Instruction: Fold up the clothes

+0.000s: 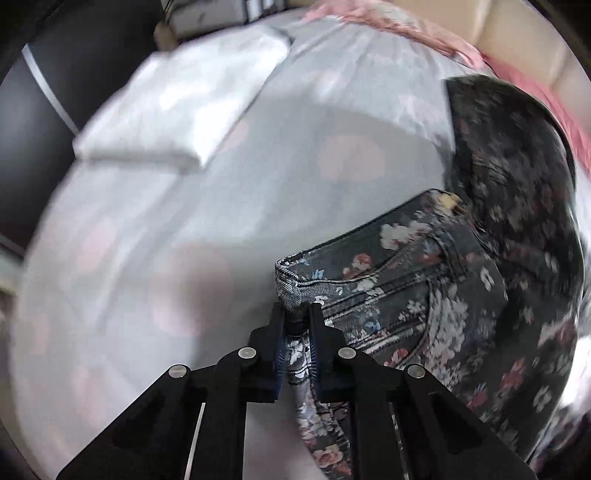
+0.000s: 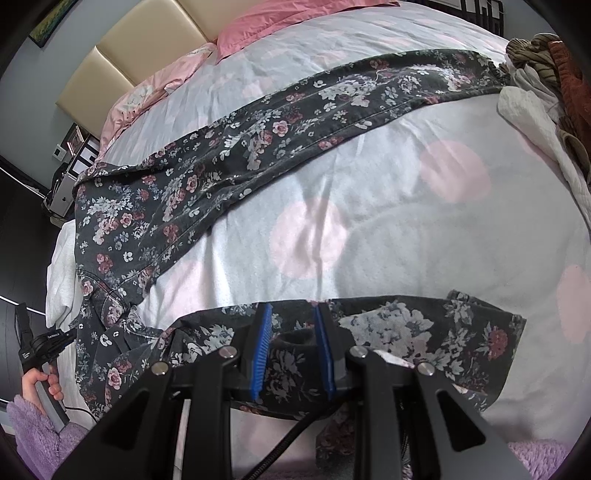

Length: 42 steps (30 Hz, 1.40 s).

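**Floral jeans pinned at both ends, fold about to start**

I have the left gripper (image 1: 297, 314) clenched on the waistband corner of the floral jeans (image 2: 207, 173); denim fills the narrow gap between the pads and trails down under the fingers. No earlier frame, so I log only the grip as it stands. The left wrist view is smeared by motion blur.

The right gripper (image 2: 293, 325) sits over the near leg hem. The blue pads (image 2: 263, 347) stand apart with floral cloth between and beneath them, and I see a fold of fabric bunched between the tips. I cannot tell for certain that the pads press it; I read it as a probable hold.

The jeans lie on the polka-dot duvet (image 2: 369, 229): 1 leg stretched diagonally away toward the far side, the other across the foreground under my right tool.

Step in hand, as I judge it: first fold, bringing 1 leg over the other. The next move calls for lifting both ends together, keeping the fabric taut, and laying seam on seam.

Containers: none in view. A folded white garment (image 1: 177, 107) lies on the duvet near the waistband, and an unsorted clothes pile (image 2: 546, 85) sits at the far leg end. Pink pillows (image 2: 266, 22) lie by the headboard.
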Motion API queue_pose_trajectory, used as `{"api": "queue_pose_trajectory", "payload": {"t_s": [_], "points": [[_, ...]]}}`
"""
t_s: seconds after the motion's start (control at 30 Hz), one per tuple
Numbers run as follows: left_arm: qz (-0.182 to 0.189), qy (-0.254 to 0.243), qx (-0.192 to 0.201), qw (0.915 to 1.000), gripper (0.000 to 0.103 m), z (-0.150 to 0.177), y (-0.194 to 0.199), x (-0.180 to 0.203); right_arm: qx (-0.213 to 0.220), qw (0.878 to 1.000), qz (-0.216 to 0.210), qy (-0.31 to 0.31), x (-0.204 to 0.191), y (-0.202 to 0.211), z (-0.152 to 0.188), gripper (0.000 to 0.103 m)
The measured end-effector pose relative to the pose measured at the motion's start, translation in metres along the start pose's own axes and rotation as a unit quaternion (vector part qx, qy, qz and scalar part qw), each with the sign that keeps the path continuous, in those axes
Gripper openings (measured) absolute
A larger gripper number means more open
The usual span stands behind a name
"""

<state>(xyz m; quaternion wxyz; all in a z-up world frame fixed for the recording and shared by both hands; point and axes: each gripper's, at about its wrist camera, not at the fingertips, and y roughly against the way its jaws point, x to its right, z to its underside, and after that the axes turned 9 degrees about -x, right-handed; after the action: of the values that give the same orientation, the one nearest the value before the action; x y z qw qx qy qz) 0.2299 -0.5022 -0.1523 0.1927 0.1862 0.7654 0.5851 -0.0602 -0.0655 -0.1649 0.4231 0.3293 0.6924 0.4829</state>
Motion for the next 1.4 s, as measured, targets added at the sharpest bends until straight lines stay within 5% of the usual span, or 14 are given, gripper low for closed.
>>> {"api": "queue_pose_trajectory", "payload": {"t_s": [0.33, 0.5, 0.77, 0.9, 1.07, 1.4], "points": [[-0.066, -0.007, 0.058, 0.9961, 0.011, -0.002, 0.058, -0.025, 0.005, 1.000, -0.018, -0.002, 0.003, 0.005, 0.002, 0.024], [-0.057, 0.044, 0.008, 0.9974, 0.011, -0.002, 0.044, -0.060, 0.007, 1.000, -0.024, -0.002, 0.004, 0.007, 0.004, 0.024], [-0.045, 0.059, -0.057, 0.9956, 0.019, 0.001, 0.023, -0.058, 0.008, 1.000, -0.027, -0.004, 0.005, 0.009, 0.004, 0.024], [-0.023, 0.072, -0.032, 0.9966, 0.051, 0.001, 0.032, -0.064, 0.008, 1.000, -0.026, -0.008, 0.006, 0.008, 0.003, 0.024], [0.011, 0.072, 0.015, 0.9972, 0.052, -0.002, 0.049, -0.058, 0.003, 1.000, -0.018, -0.007, 0.005, 0.004, 0.001, 0.024], [0.117, -0.001, 0.065, 0.9909, 0.053, -0.005, 0.057, 0.032, 0.010, 1.000, -0.013, -0.003, 0.006, 0.008, 0.001, 0.024]]}}
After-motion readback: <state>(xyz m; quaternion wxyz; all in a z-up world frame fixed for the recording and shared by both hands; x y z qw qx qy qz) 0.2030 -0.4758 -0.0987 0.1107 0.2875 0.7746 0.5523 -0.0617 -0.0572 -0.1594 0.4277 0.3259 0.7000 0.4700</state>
